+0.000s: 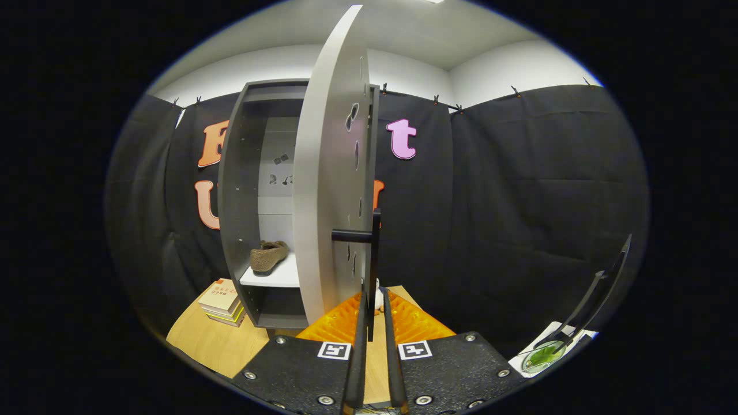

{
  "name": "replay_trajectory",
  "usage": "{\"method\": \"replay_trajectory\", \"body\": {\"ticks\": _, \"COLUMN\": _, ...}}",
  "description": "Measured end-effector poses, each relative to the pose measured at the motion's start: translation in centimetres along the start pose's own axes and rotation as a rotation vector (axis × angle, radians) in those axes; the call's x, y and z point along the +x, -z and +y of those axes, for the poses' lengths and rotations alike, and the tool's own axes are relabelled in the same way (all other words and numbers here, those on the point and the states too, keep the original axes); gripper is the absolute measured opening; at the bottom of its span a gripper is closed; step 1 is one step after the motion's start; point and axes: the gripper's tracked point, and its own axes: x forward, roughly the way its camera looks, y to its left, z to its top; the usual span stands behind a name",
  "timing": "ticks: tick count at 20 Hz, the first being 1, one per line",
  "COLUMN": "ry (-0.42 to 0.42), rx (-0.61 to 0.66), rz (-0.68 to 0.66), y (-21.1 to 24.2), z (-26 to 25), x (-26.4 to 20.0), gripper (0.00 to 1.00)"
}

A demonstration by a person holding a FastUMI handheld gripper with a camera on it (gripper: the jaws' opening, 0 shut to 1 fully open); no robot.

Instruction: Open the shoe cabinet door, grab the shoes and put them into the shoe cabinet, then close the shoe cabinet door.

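Your tool [375, 300] has its fingers pinched on the lower end of the black door handle [375, 253] at twelve o'clock. The brown shoe [268, 255] sits on the shelf [282, 276] at ten o'clock. Swing the cabinet door [328, 173] shut along its hinge arc, grip steady.
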Motion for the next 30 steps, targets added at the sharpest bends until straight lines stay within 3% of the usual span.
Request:
{"method": "replay_trajectory", "body": {"ticks": 4, "ry": 0.023, "rx": -0.060, "rz": -0.012, "y": 0.1, "z": -1.6, "x": -0.3, "gripper": 0.16}}
{"method": "replay_trajectory", "body": {"ticks": 16, "ry": 0.088, "rx": -0.083, "rz": -0.007, "y": 0.5, "z": -4.2, "x": -1.3, "gripper": 0.11}}
{"method": "replay_trajectory", "body": {"ticks": 23, "ry": 0.054, "rx": -0.065, "rz": 0.007, "y": 0.8, "z": -3.4, "x": -1.7, "gripper": 0.11}}
{"method": "replay_trajectory", "body": {"ticks": 30, "ry": -0.024, "rx": -0.062, "rz": 0.055, "y": 3.2, "z": 1.7, "x": -1.4, "gripper": 0.11}}
